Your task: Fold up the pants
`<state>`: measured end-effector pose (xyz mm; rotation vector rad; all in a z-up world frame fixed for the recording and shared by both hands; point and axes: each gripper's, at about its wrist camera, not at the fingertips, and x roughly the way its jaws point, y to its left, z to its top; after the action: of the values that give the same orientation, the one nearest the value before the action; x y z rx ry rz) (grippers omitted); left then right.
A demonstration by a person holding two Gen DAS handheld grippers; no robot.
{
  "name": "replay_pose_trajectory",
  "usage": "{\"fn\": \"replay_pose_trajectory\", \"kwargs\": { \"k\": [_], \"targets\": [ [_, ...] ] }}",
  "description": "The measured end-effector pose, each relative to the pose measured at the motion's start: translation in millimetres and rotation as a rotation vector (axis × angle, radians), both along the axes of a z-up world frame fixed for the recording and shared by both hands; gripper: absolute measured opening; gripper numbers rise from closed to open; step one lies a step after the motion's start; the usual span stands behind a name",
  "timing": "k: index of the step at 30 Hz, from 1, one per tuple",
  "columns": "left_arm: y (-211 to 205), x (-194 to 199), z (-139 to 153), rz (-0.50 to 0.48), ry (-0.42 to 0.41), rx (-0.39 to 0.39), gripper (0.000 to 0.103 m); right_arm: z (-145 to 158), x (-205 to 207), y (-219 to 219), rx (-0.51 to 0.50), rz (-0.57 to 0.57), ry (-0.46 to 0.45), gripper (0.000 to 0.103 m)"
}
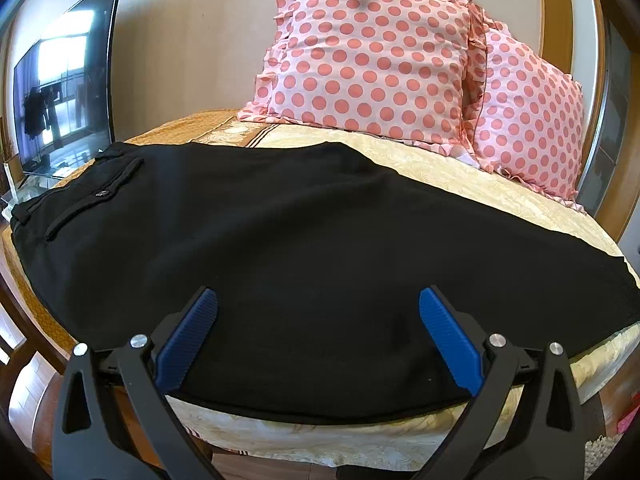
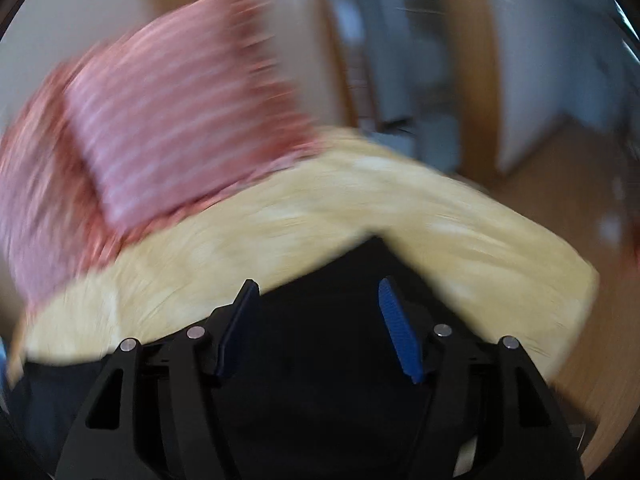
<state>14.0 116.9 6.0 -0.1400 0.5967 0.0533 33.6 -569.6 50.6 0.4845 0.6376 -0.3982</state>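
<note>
Pants (image 1: 304,248) of smooth black cloth lie flat on patterned yellow bedspread (image 1: 460,168); both hand-held grippers gape, grasping nothing.

The right wrist view is smeared by motion blur: the pink pillow (image 2: 160,120) above and left of the jaws shows streaks, not a pattern, and the yellow bedspread (image 2: 460,232) beyond the fingertips loses its print. The room behind is too blurred to tell. The black pants (image 2: 320,360) between the jaws show no seams or edges clearly. In the left wrist view, the pants' (image 1: 300,248) near hem passes behind the left gripper (image 1: 318,308) frame, and the second pillow (image 1: 532,112) is partly hidden by the first.
</note>
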Motion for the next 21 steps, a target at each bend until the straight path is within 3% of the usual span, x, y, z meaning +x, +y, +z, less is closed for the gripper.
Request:
{"fn": "replay_pose_trajectory", "kwargs": {
  "k": [4,9,13,18,21],
  "targets": [
    [0,1,-1,0.003,0.001,0.001,0.101,-18,-42,-42,0.135,-0.142,-0.016,0.064],
    [0,3,-1,0.004,0.005,0.005,0.101,-30,-64,-52,0.185,-0.189,-0.062,0.061],
    [-3,4,-1,0.003,0.014,0.025,0.101,-20,-26,-44,0.143,-0.014,-0.044,0.061],
    [-4,5,-1,0.012,0.017,0.029,0.101,-18,44,-40,0.007,0.137,0.056,0.050],
    [-5,6,-1,0.019,0.022,0.038,0.101,-24,74,-42,0.040,0.200,0.104,0.049]
  ]
}}
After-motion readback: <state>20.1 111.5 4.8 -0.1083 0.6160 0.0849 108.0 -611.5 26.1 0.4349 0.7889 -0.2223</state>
